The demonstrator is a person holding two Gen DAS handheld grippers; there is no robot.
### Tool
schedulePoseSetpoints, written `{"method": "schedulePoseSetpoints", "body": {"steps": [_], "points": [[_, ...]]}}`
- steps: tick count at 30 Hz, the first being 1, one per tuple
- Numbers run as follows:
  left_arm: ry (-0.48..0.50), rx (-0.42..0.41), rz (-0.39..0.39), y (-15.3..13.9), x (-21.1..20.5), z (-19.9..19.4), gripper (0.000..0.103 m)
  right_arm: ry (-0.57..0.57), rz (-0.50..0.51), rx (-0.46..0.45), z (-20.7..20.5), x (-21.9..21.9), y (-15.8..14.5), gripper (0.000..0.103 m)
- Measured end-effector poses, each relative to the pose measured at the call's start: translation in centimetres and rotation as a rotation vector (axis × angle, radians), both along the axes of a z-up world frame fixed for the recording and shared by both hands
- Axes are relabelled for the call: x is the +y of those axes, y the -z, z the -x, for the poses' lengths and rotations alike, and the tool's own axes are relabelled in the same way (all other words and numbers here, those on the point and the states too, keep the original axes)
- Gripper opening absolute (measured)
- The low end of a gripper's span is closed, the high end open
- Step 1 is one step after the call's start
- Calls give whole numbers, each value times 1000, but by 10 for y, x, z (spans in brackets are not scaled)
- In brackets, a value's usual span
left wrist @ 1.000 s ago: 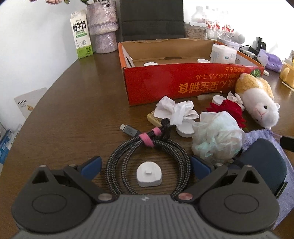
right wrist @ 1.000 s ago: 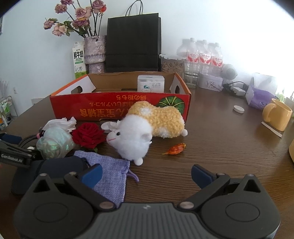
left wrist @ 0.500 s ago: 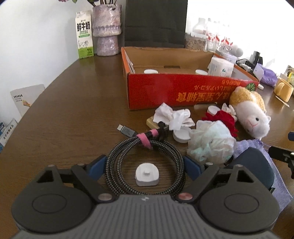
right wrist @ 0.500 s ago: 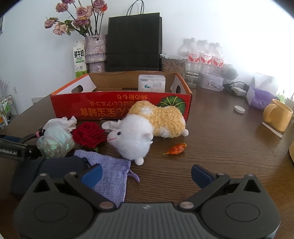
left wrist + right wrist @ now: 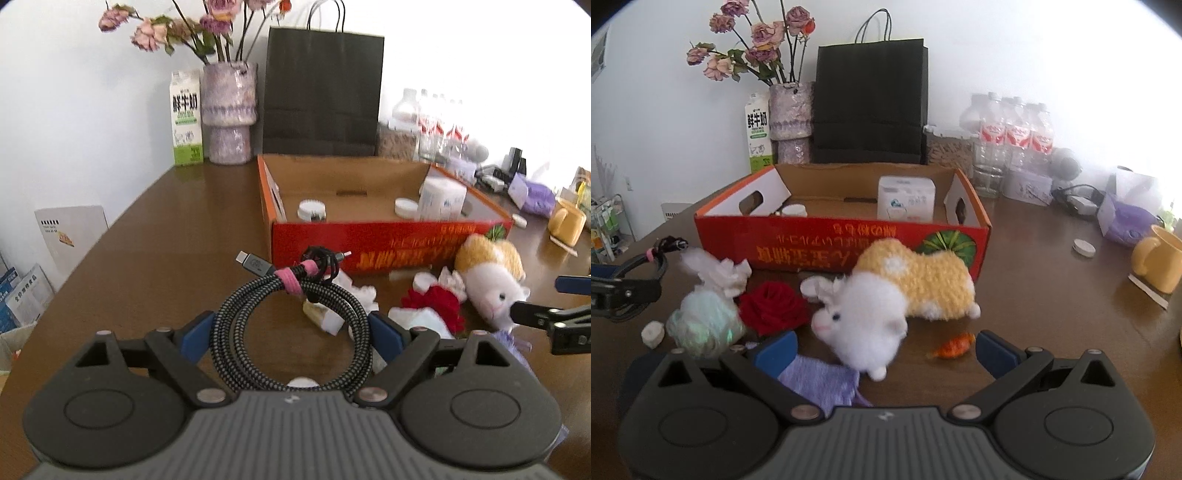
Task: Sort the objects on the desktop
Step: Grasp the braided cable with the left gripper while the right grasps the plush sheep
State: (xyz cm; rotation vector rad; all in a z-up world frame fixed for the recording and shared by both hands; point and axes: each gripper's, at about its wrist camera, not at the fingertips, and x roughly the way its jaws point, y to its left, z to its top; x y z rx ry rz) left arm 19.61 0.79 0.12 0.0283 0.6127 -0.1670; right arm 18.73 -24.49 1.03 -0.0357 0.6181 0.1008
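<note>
The left gripper (image 5: 291, 334) holds a coiled braided cable (image 5: 291, 325), its blue fingers (image 5: 195, 336) pressed against the two outer sides of the coil; the coil is lifted clear of the brown worktop (image 5: 155, 251), with its pink strap (image 5: 291, 280) and plug ends pointing away toward the red cardboard box (image 5: 388, 243). The box stands open-topped on the worktop and holds a white carton (image 5: 907, 197) and small white jars. In front of it lie a yellow-and-white plush toy (image 5: 897, 291), a red fabric rose (image 5: 774, 308), crumpled white tissue (image 5: 720, 273), a crinkled pale wrapper ball (image 5: 705, 325), a purple cloth pouch (image 5: 820, 384) and a small orange candy (image 5: 955, 345). The right gripper (image 5: 884, 354) hovers above the pouch and the plush toy's head with its fingers (image 5: 995, 352) spread wide and nothing between them. A yellow mug (image 5: 1158, 258) stands well off to the right, and a black paper bag (image 5: 870, 107), a vase of dried roses (image 5: 790, 114) and a milk carton (image 5: 757, 138) stand behind the box.
</note>
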Motion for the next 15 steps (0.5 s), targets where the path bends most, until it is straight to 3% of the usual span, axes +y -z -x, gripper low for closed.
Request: {"method": "schedulePoseSetpoints", "body": {"steps": [4,10,15], "points": [[-2,-21,8,-6,-2,-2,88,-13,-5,8,-19,3,-4,103],[-5,-31,19,-6,-6,-7,88,-10,5,65,-49,5,2,90],[-2,-30,24,-3,-8,-10,88,5,-16,112,-64,4,13,90]]}}
